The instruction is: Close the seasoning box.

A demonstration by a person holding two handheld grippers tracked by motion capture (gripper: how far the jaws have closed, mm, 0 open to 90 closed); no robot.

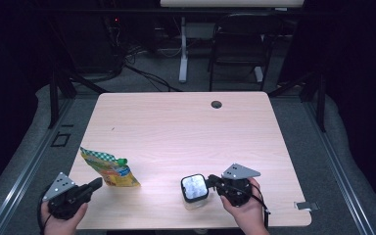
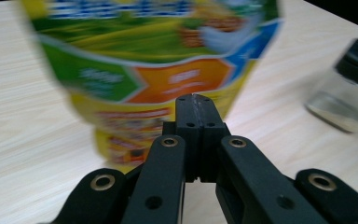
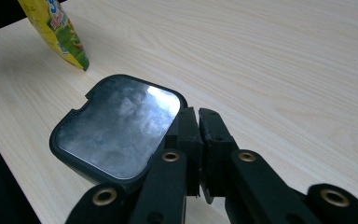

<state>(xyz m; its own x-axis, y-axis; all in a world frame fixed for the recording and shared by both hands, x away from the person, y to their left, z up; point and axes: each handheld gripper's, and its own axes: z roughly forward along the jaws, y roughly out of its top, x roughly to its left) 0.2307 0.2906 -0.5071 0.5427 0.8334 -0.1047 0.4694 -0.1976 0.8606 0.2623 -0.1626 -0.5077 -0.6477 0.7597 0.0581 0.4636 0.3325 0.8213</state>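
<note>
Though lidded, clear jar (image 1: 194, 190) (whitish contents).

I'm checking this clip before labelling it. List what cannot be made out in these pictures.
- Pouch: its print is motion-blurred in the left gripper view, too small in the high view; the top is cut off by the frame.
- Left gripper: its jaws are together, but whether they pinch the pouch's bottom edge is hidden behind them.
- Jar: its contents are hidden by the lid's glare in the right gripper view and blurred in the left gripper view.
</note>
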